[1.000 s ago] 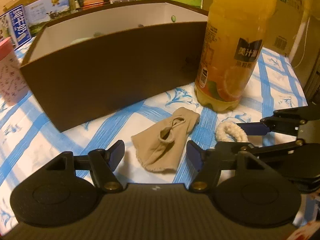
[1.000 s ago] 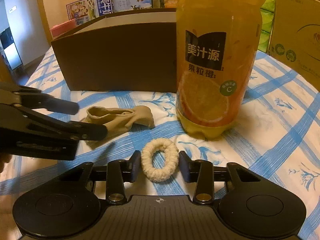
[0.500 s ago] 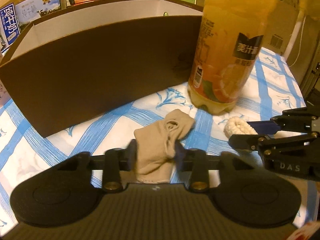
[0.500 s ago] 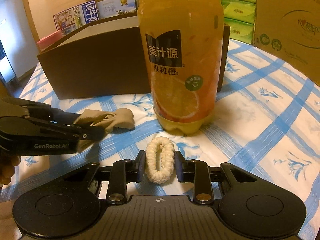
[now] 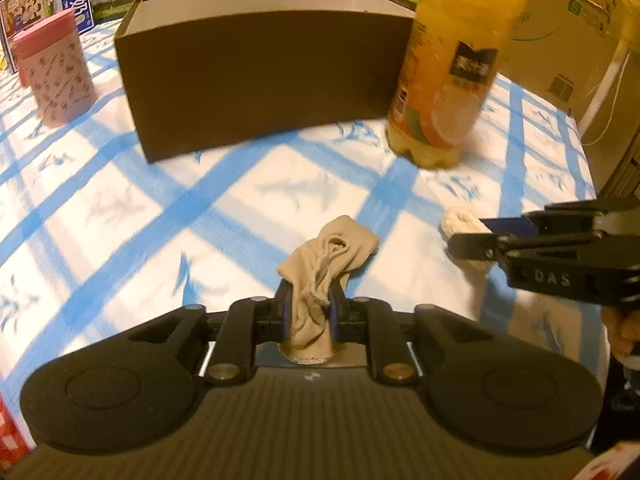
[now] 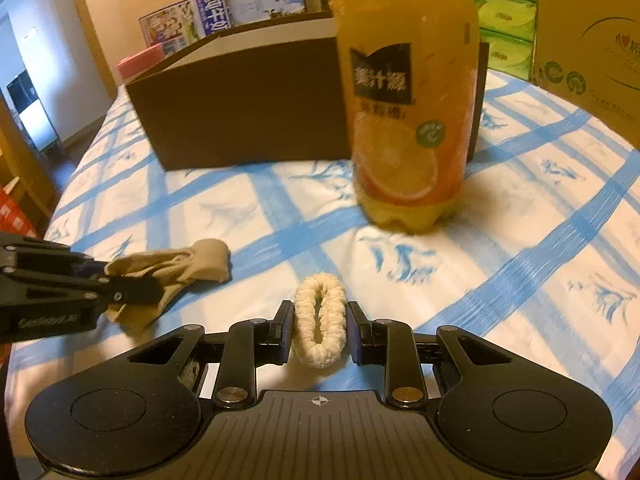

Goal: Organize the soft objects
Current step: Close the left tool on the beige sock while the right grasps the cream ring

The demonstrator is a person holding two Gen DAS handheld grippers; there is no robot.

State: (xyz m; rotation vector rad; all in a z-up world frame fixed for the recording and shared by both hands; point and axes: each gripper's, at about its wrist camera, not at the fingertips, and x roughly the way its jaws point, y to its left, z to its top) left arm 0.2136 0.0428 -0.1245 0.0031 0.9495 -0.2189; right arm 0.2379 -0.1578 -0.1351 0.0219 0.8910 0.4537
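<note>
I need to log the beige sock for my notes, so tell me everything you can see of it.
The beige sock is a thin, soft knit, bunched and creased, with a stitched hem at its near end. The left tool has its blue pads pressed on the sock's middle, and its jaws are closing. The far end flops forward in a folded lump with a small opening showing. It sits low over the blue-and-white checked cloth; whether it touches the cloth is unclear.

A worktop [image 5: 120, 208] in a blue-checked white cloth carries a brown box [image 5: 256, 80]. An orange juice bottle [image 5: 448, 80] stands just right of the box, a pink cup [image 5: 56, 76] well to its left. In front of the box lie a beige sock [image 5: 328, 256] and a cream scrunchie [image 6: 320, 320].
</note>
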